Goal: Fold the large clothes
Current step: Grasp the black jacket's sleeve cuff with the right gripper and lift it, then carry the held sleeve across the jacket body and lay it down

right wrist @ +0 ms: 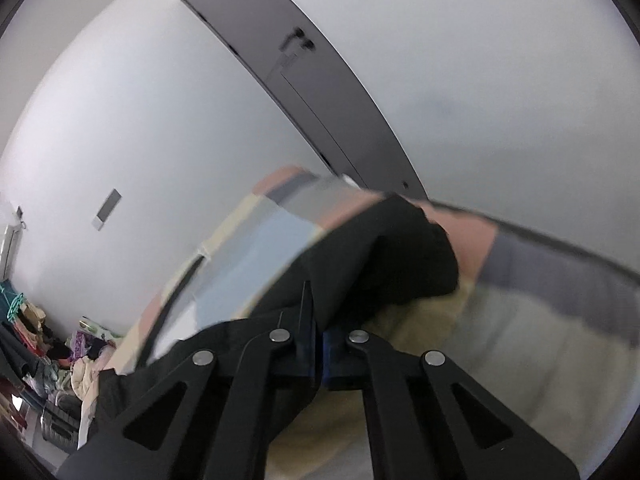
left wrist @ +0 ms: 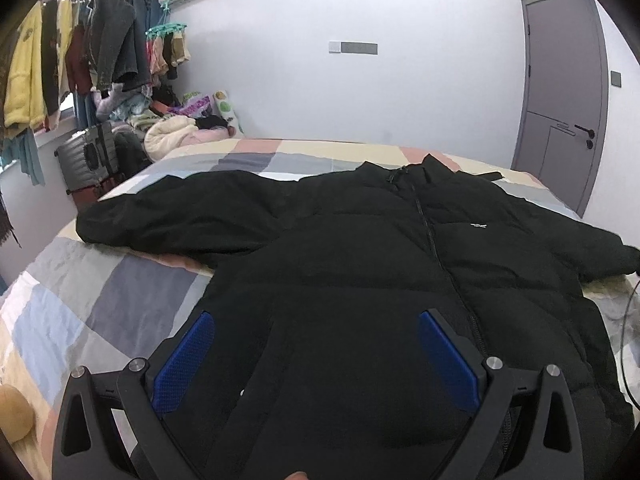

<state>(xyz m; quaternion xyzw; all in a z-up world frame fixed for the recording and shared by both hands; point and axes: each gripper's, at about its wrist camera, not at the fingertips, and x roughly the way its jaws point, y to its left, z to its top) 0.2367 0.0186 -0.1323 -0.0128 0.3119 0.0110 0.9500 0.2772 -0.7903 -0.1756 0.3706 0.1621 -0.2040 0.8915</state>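
Note:
A black puffer jacket [left wrist: 360, 248] lies zipped and face up on the patchwork bed [left wrist: 100, 300], collar toward the far wall and both sleeves spread out. My left gripper [left wrist: 316, 314] hovers open over the jacket's lower front, its blue pads [left wrist: 184, 364] wide apart with nothing pinched between them. In the right wrist view, which is rolled and blurred, my right gripper [right wrist: 314, 300] has its fingers pressed together on the black fabric of the jacket's sleeve [right wrist: 400, 256]. The sleeve's cuff end bulges just past the fingertips above the bed cover [right wrist: 520, 320].
A rail of hanging clothes [left wrist: 80, 48] and a heap of clothes with a grey suitcase [left wrist: 88, 156] stand at the left beyond the bed. A grey door [left wrist: 560, 92] is in the far right wall. A thin cable [left wrist: 624, 340] lies at the bed's right edge.

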